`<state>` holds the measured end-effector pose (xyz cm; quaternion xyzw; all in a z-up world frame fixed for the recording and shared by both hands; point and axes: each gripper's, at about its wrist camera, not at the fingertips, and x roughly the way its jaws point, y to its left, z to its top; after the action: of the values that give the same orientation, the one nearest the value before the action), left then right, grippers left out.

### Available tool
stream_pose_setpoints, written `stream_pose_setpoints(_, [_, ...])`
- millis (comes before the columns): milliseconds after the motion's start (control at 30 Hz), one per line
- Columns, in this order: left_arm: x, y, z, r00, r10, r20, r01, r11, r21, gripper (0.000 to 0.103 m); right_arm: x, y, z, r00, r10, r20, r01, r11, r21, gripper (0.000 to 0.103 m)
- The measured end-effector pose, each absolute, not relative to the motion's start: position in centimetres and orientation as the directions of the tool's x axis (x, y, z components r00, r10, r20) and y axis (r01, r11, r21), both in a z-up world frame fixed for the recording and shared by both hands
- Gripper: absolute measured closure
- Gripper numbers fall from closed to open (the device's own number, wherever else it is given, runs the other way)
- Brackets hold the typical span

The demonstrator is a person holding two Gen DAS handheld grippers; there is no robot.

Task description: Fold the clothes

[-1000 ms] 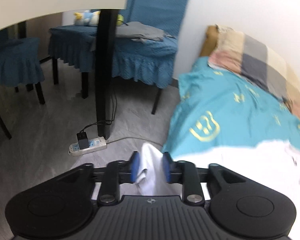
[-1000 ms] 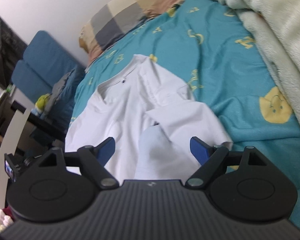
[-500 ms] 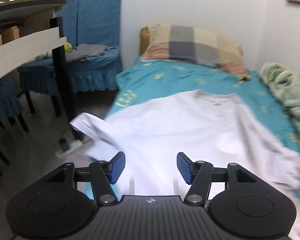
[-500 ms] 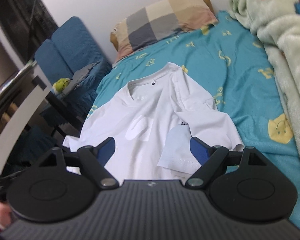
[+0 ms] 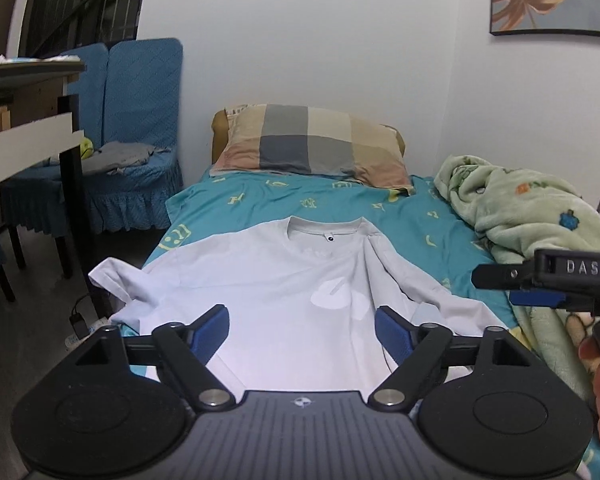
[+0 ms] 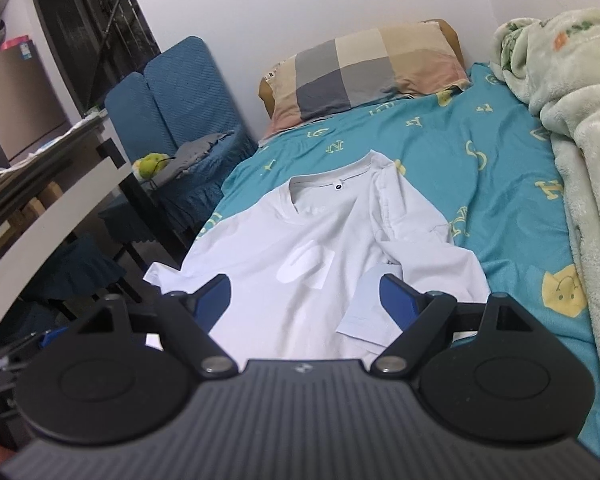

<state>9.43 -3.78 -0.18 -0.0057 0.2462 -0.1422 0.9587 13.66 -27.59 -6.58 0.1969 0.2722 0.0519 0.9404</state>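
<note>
A white T-shirt [image 5: 268,292] [image 6: 312,256] lies spread front-up on the teal bed sheet [image 5: 412,216] [image 6: 496,184], collar toward the pillow. Its left sleeve hangs over the bed's left edge; its right sleeve is folded in over the body. My left gripper [image 5: 302,328] hovers above the shirt's lower part, its jaws opening with nothing between the blue pads. My right gripper [image 6: 305,298] hangs open over the lower shirt, nothing held. It also shows at the right edge of the left wrist view [image 5: 540,284], with a hand below it.
A checked pillow [image 5: 312,144] lies at the bed's head against the wall. A green fleece blanket [image 5: 528,216] [image 6: 572,92] is heaped along the bed's right side. Left of the bed stand blue-covered chairs [image 5: 136,120], a table [image 5: 28,136] and a power strip on the floor.
My left gripper let go of the sleeve it held pinched, opened wide and swung from the bed's left side to face the whole shirt. The right gripper rose a little and rolled level.
</note>
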Motion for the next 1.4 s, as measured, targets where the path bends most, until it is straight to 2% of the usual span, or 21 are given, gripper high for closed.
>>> stream_pose_setpoints(267, [9.4, -3.7, -1.7, 0.819, -0.314, -0.48, 0.299, 0.948, -0.11, 0.003, 15.7, -31.5, -6.8, 0.837, 0.118, -0.535, 0.153, 0.888, 0.434, 0.02])
stream_pose_setpoints(400, [9.9, -3.5, -2.1, 0.814, -0.33, -0.477, 0.305, 0.943, -0.133, 0.001, 19.1, -34.3, -8.3, 0.783, 0.068, -0.619, 0.246, 0.879, 0.408, 0.02])
stream_pose_setpoints(533, [10.9, -3.2, -2.7, 0.808, -0.35, -0.474, 0.311, 0.937, -0.161, 0.001, 21.7, -37.0, -11.6, 0.718, 0.116, -0.686, 0.327, 0.814, 0.481, 0.02])
stream_pose_setpoints(700, [12.6, -2.9, -3.9, 0.788, -0.359, -0.5, 0.302, 0.933, -0.194, 0.001, 23.2, -35.3, -14.6, 0.628, 0.115, -0.77, 0.313, 0.868, 0.385, 0.02])
stream_pose_setpoints(767, [12.9, -2.8, -4.1, 0.785, -0.359, -0.505, 0.296, 0.933, -0.205, 0.001, 23.6, -34.4, -15.0, 0.616, 0.09, -0.783, 0.304, 0.89, 0.341, 0.045])
stream_pose_setpoints(800, [13.1, -2.7, -4.2, 0.784, -0.36, -0.507, 0.292, 0.933, -0.21, 0.001, 23.7, -33.9, -15.2, 0.611, 0.076, -0.788, 0.299, 0.899, 0.318, 0.074])
stream_pose_setpoints(833, [13.1, -2.6, -4.3, 0.783, -0.36, -0.507, 0.289, 0.933, -0.215, 0.001, 23.8, -33.7, -14.9, 0.616, 0.049, -0.786, 0.299, 0.909, 0.29, 0.093])
stream_pose_setpoints(1000, [13.0, -2.3, -4.2, 0.784, -0.357, -0.507, 0.276, 0.933, -0.23, 0.001, 24.4, -34.8, -10.4, 0.712, -0.082, -0.697, 0.34, 0.909, 0.24, 0.097])
stream_pose_setpoints(1167, [13.1, -2.4, -4.5, 0.78, -0.355, -0.515, 0.275, 0.934, -0.228, 0.001, 27.1, -36.9, -6.2, 0.763, -0.285, -0.58, 0.37, 0.929, 0.031, 0.097])
stream_pose_setpoints(1333, [13.8, -2.5, -5.3, 0.771, -0.34, -0.539, 0.264, 0.94, -0.215, 0.001, 31.2, -40.4, -6.5, 0.752, -0.407, -0.519, 0.429, 0.899, -0.085, 0.097])
stream_pose_setpoints(1400, [14.2, -2.6, -5.8, 0.771, -0.323, -0.549, 0.253, 0.946, -0.201, 0.001, 33.1, -41.9, -8.2, 0.729, -0.423, -0.538, 0.447, 0.89, -0.093, 0.097])
